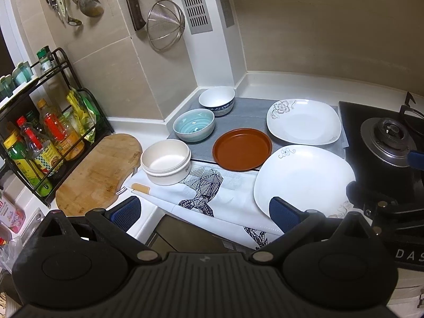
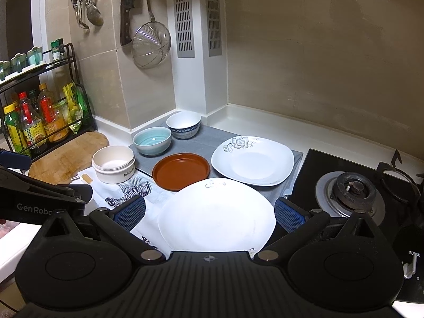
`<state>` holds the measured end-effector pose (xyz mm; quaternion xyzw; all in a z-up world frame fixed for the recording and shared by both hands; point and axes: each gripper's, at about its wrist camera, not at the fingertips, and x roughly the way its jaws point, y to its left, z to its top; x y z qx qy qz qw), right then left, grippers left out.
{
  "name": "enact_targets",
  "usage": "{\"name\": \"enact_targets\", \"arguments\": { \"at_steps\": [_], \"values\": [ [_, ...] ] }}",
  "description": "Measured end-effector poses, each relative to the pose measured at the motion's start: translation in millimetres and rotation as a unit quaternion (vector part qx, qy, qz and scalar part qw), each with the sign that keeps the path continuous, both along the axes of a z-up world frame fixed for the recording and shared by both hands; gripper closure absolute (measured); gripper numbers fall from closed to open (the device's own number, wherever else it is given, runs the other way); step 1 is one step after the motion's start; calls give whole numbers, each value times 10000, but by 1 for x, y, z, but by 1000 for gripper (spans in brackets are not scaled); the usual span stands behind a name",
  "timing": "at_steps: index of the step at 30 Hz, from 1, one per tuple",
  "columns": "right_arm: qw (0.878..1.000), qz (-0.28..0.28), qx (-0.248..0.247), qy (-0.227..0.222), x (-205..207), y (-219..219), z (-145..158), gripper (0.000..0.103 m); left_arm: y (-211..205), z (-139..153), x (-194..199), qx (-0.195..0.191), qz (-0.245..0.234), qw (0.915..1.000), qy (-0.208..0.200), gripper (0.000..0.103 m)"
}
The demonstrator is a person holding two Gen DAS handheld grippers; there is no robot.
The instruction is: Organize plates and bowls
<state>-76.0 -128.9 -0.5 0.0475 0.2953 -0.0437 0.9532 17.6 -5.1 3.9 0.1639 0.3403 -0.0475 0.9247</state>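
Both tongs hang above the counter with their fingers spread apart and nothing between them. Left tongs (image 1: 204, 212) hover over the patterned cloth (image 1: 209, 193), whose near edge hangs off the counter; the near white plate (image 1: 304, 180) lies just ahead of their right finger, partly on that cloth. Right tongs (image 2: 209, 214) sit over this same plate (image 2: 217, 217), one blue pad on either side of it, though whether they touch its rim cannot be told. Straight ahead of the left tongs lies the brown dish (image 1: 242, 149) on a grey mat (image 1: 249, 111), and beyond it to the right the square flowered plate (image 1: 304, 122). Ahead and to the left stand three bowls in a row running away toward the wall corner: the cream bowl (image 1: 167, 161) nearest, on the cloth, then the pale green bowl (image 1: 193, 124), then the blue-rimmed white bowl (image 1: 217, 100), the last two on the mat. Farther left lies a wooden board (image 1: 98, 172) beside a rack of bottles (image 1: 39, 137). Right of both tongs is the stove burner (image 2: 352, 190).
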Motion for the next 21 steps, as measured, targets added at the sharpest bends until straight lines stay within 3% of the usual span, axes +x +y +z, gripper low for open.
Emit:
{"name": "enact_targets", "arguments": {
  "at_steps": [21],
  "values": [
    [9999,-38,142,36,0,-10,-2,0,-17,-2,0,112,-34,9999,21,0]
  ]
}}
